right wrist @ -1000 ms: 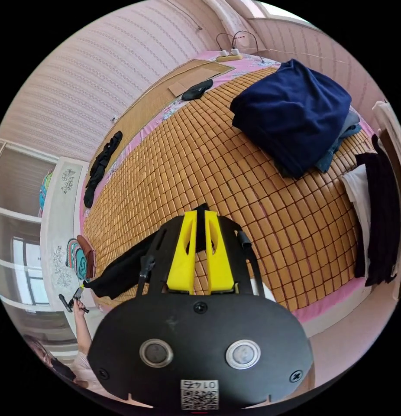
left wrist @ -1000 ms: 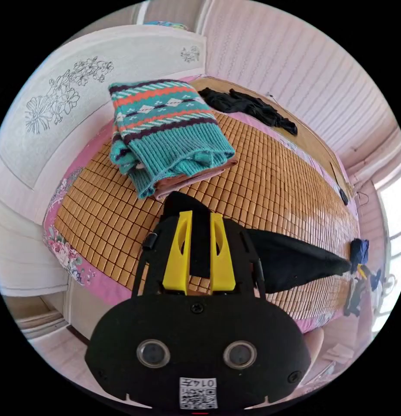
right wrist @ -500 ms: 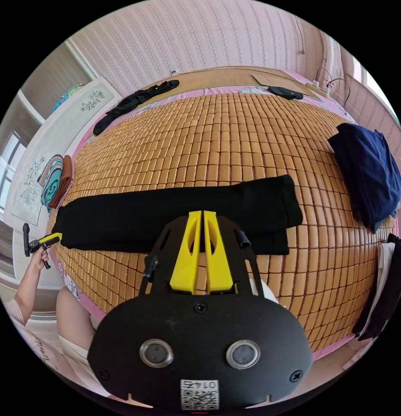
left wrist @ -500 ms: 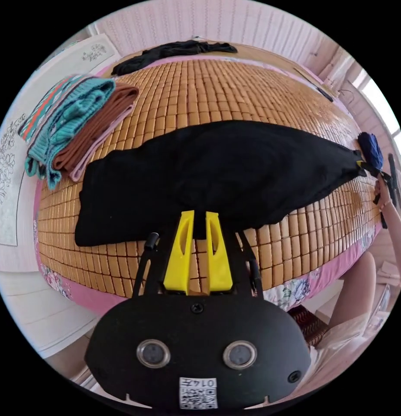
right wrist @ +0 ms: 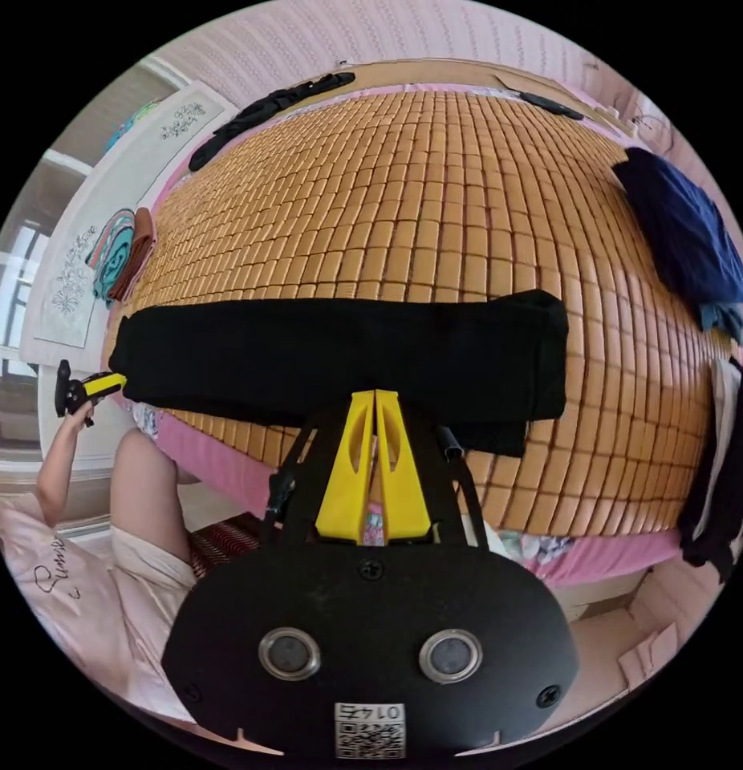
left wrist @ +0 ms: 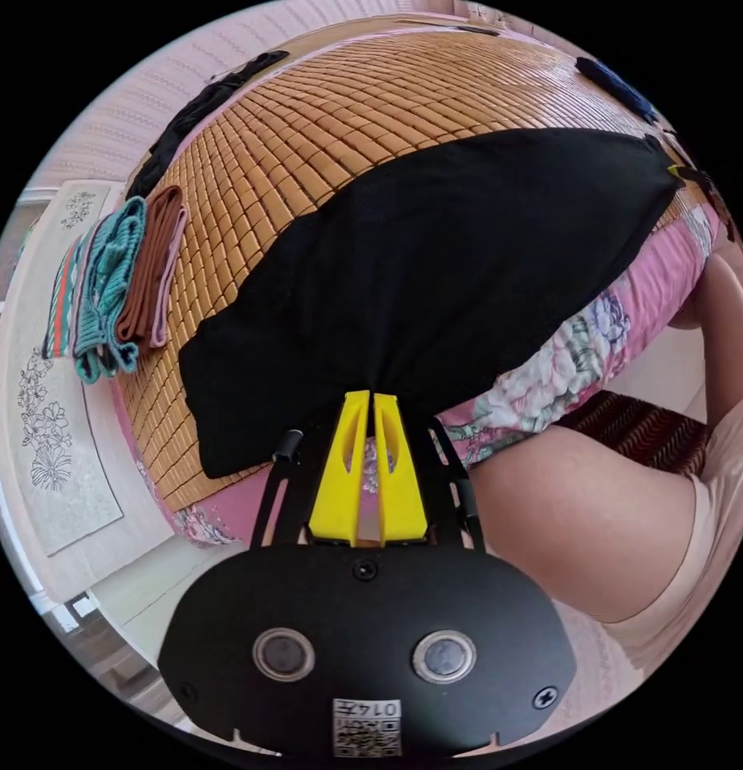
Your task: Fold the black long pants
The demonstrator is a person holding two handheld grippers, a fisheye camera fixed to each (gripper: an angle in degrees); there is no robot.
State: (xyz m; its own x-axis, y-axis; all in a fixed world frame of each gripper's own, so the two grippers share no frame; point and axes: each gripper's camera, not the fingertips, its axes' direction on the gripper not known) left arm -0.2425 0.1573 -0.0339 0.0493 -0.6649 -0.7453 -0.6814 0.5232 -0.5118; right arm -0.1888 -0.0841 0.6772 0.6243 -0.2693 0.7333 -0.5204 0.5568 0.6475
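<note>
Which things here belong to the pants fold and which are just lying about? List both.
Part of the job:
- black long pants, laid across the bamboo mat
- left tongs
- right tongs

Lying about:
- teal patterned knit sweater, folded
- navy blue folded garment
- crumpled black garment at the far edge

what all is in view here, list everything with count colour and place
black long pants: 1, black, laid in a band along the near edge of the mat
bamboo mat: 1, tan, covering the bed
knit sweater: 1, teal patterned, folded at the mat's far end on brown and pink folded cloth
navy pile: 1, dark blue, other end of the mat
dark garment: 1, black, back edge by the wall
floral sheet: 1, pink, hanging under the mat
left gripper: yellow jaws, shut on the pants' edge
right gripper: yellow jaws, shut on the pants' edge
</note>
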